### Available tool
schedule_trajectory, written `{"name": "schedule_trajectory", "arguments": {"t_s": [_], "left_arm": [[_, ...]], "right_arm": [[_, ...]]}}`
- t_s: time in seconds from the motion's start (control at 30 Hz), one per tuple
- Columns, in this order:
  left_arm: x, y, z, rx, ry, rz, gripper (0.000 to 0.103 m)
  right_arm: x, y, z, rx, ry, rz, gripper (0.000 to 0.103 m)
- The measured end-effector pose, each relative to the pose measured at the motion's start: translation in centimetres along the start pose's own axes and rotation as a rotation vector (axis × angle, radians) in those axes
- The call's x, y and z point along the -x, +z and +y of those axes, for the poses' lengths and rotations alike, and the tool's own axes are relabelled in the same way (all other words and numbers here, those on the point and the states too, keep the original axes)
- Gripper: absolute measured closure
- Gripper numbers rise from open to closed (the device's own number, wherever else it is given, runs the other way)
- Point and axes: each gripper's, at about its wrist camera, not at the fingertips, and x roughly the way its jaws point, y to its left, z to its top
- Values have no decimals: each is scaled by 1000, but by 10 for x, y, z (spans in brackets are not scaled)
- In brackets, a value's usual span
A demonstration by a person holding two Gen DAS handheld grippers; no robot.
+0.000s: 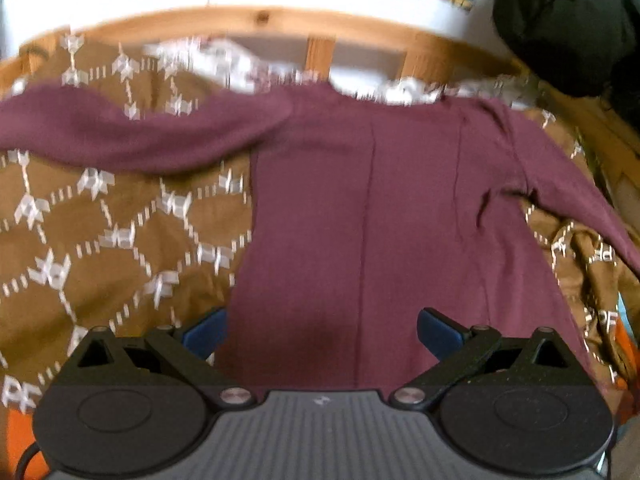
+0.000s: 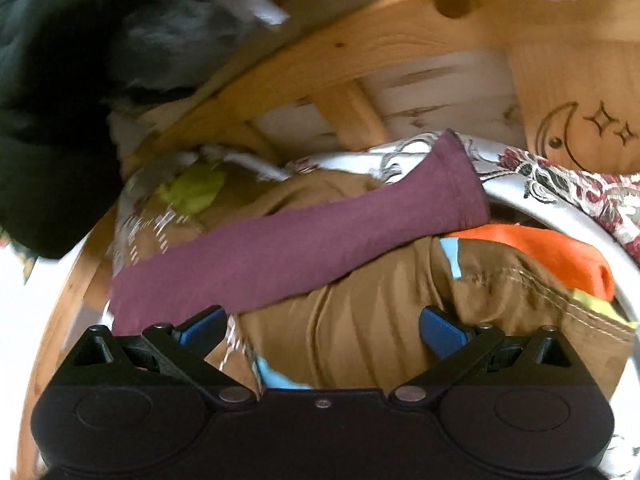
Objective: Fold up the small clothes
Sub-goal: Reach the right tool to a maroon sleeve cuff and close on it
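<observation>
A maroon long-sleeved top point(image 1: 360, 208) lies flat on a brown patterned bedspread point(image 1: 100, 232), body toward me, one sleeve stretched out to the left and the other running off to the right. My left gripper point(image 1: 322, 334) stands open just above the top's near hem, blue fingertips point(image 1: 206, 336) wide apart and holding nothing. In the right wrist view, one maroon sleeve point(image 2: 304, 244) lies diagonally across crumpled brown fabric point(image 2: 360, 340), its cuff up and to the right. My right gripper point(image 2: 322, 332) is open just short of that sleeve, with nothing between its fingers.
A wooden bed rail point(image 1: 260, 20) with slats runs behind the top. A dark garment point(image 1: 568, 28) hangs at the upper right. In the right wrist view lie an orange item point(image 2: 552, 248), a floral cloth point(image 2: 560, 184), a lime green piece point(image 2: 192, 192) and a wooden panel with a moon carving point(image 2: 568, 136).
</observation>
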Motion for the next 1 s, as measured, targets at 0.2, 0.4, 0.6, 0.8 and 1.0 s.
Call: {"name": "schedule_trajectory", "arguments": {"t_s": [0.2,0.4,0.6,0.8,1.0], "left_arm": [[-3,-4,5,27,-58,32,0],[-10,-4,7,49,-81,63,0],[-12,-5,3,44,-87,69,0],[-12,-5,-2,20,-75,57,0],[-6,-5,-2,39,-81,35,0]], "right_arm": [[-18,2,7,-37,-8,-130,0],[-37,4,3,-96,-43,-227,1],[-42,-1,2,-73,-100,-303,23],[-51,1,-3,-61,-177,-345,76],[-41,-1,5,34,-94,-421,97]]}}
